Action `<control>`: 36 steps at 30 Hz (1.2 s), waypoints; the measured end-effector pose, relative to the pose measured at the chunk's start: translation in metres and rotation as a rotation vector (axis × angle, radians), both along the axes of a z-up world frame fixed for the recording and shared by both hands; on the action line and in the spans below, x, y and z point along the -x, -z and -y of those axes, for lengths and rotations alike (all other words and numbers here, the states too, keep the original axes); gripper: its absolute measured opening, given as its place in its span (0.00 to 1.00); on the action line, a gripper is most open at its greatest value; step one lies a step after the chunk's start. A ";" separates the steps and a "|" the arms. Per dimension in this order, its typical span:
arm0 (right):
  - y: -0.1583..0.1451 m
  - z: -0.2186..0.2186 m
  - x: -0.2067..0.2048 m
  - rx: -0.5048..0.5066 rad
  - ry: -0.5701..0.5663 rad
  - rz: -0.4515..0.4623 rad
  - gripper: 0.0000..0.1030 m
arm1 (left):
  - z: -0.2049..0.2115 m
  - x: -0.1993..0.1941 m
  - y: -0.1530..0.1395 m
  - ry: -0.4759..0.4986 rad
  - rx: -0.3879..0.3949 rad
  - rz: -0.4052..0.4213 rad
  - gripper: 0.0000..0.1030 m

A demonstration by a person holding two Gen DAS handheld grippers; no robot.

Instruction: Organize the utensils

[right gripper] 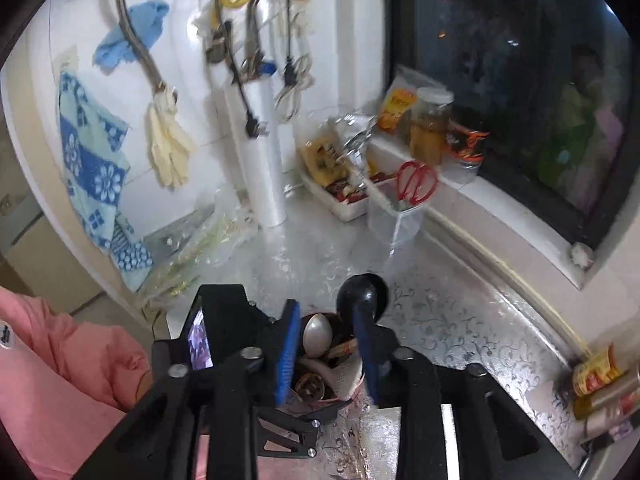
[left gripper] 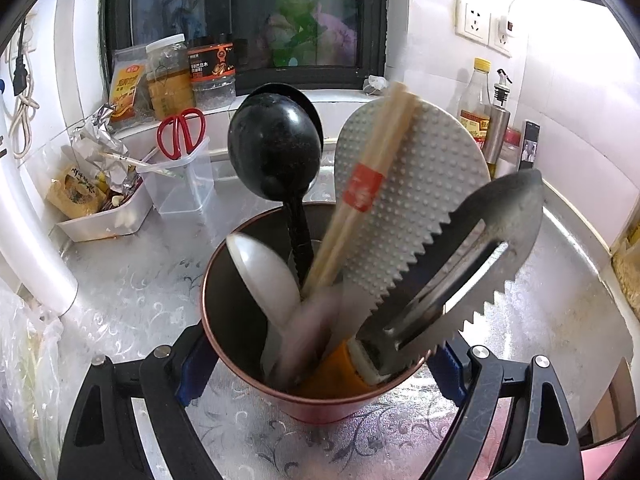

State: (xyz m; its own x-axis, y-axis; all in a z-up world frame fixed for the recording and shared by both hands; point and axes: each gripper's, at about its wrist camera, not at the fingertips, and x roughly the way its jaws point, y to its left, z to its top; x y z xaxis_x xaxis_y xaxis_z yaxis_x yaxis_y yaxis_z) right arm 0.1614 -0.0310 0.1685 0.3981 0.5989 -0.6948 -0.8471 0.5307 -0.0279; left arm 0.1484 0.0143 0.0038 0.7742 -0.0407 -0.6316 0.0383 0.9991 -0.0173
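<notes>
A copper-red cup stands on the patterned counter, and my left gripper is shut on it, a blue pad against each side. In the cup are a black ladle, a white dimpled rice paddle, wooden chopsticks, serrated metal tongs, a white spoon and an orange handle. A pinkish handle inside is blurred. My right gripper hangs open just above the cup, with nothing pressed between its pads and the ladle beyond.
At back left are a clear tub with red scissors and a white tray of packets. Jars line the window sill. Oil bottles stand at the right wall. A white pipe runs down on the left. A pink sleeve is nearby.
</notes>
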 end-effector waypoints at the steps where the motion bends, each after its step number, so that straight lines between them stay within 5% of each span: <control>1: -0.003 0.008 0.002 -0.023 0.023 0.007 0.40 | 0.000 0.000 0.000 0.005 -0.001 0.002 0.87; 6: 0.007 0.041 0.004 -0.054 0.189 -0.022 0.43 | -0.003 0.002 -0.002 0.022 0.004 -0.001 0.87; 9: 0.029 0.057 0.004 -0.044 0.340 -0.048 0.57 | -0.003 0.009 -0.003 0.038 0.002 -0.005 0.87; 15: 0.073 0.071 0.004 -0.008 0.580 -0.114 0.66 | -0.005 0.022 -0.005 0.082 0.016 -0.006 0.87; 25: 0.107 0.072 0.033 0.033 0.654 -0.110 0.99 | -0.001 0.054 -0.008 0.071 0.023 0.021 0.93; 36: 0.120 0.105 0.073 0.021 0.667 -0.077 1.00 | 0.006 0.095 -0.005 -0.083 0.075 -0.010 0.93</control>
State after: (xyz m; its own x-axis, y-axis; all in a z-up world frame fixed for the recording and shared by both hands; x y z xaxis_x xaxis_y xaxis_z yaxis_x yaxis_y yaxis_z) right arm 0.0880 -0.1361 0.0489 0.6272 0.2276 -0.7449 -0.3380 0.9411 0.0030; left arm 0.0531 0.0088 0.0093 0.7706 -0.0243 -0.6368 -0.0450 0.9947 -0.0923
